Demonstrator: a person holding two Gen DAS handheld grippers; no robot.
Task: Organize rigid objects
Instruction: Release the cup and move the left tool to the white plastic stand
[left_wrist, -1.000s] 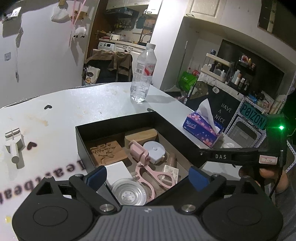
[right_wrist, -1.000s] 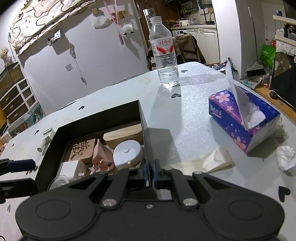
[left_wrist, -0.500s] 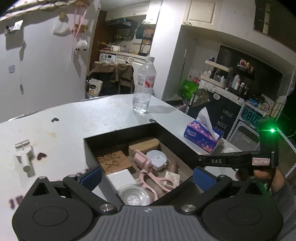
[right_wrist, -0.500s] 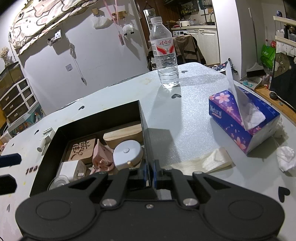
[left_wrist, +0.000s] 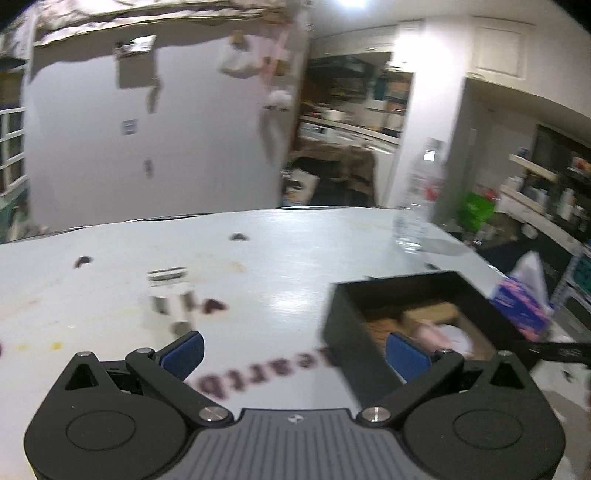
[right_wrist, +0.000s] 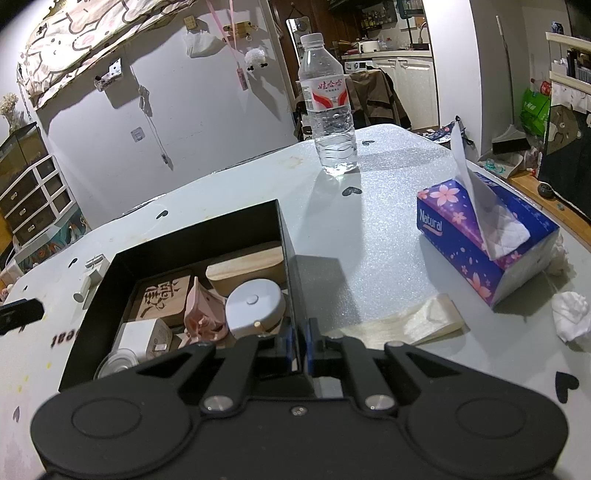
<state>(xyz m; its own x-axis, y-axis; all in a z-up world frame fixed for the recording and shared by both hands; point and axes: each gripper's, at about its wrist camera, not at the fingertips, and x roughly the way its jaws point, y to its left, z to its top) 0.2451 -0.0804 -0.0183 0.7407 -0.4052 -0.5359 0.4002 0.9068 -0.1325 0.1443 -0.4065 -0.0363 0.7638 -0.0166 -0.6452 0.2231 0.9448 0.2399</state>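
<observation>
A black box (right_wrist: 199, 230) on the white table holds a carved wooden block (right_wrist: 162, 299), a pale wooden block (right_wrist: 245, 264), a round white case (right_wrist: 255, 306), a pink tool (right_wrist: 203, 314), a white cube (right_wrist: 142, 338) and a clear lid (right_wrist: 118, 363). My right gripper (right_wrist: 299, 350) is shut on the box's near right wall. My left gripper (left_wrist: 295, 352) is open and empty, left of the box (left_wrist: 341, 314). A small white part (left_wrist: 170, 291) lies on the table ahead of it, blurred; it also shows in the right wrist view (right_wrist: 90, 275).
A water bottle (right_wrist: 330, 110) stands at the far side of the table. A purple tissue box (right_wrist: 480, 236), a flat folded tissue (right_wrist: 406, 321) and a crumpled tissue (right_wrist: 570, 317) lie right of the box. The left wrist view is motion-blurred.
My left gripper has swung left, away from above the box, towards the small white part. The right gripper has held still on the box wall.
</observation>
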